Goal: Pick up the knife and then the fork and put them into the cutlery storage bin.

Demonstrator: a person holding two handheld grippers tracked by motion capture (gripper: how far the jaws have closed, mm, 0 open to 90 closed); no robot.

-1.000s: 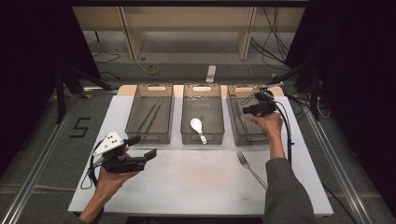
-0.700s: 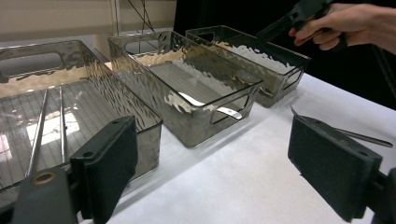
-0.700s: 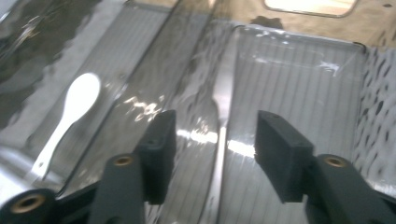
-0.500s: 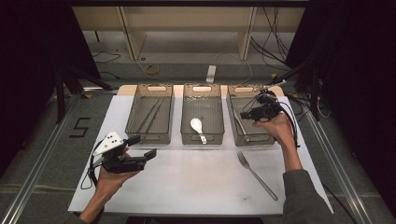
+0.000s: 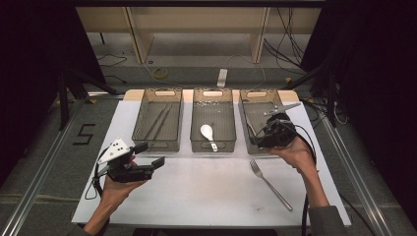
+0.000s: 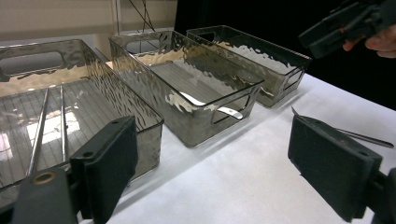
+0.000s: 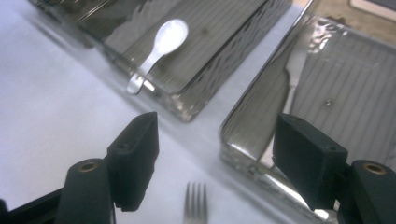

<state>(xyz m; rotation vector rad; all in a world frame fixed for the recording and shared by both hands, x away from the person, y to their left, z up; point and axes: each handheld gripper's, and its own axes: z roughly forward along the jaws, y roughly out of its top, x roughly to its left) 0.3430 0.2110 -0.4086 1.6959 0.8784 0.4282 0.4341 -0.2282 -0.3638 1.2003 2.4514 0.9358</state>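
Right gripper [image 5: 257,141], jaws just opened wide and empty over the right bin's [image 5: 244,114] near end, is nearest the fork [image 5: 269,184] lying on the mat just toward the person, tines binward; left gripper [image 5: 150,155] idle, open.

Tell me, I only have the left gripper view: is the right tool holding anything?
Observer: No. The right tool is open with nothing between its jaws, which have just been opening.
Operator: Which way does the fork point?
Observer: The fork lies on the table, tines toward that tool.
Operator: What's in the middle bin?
Observer: A white spoon, its handle reaching the front wall of the middle bin.
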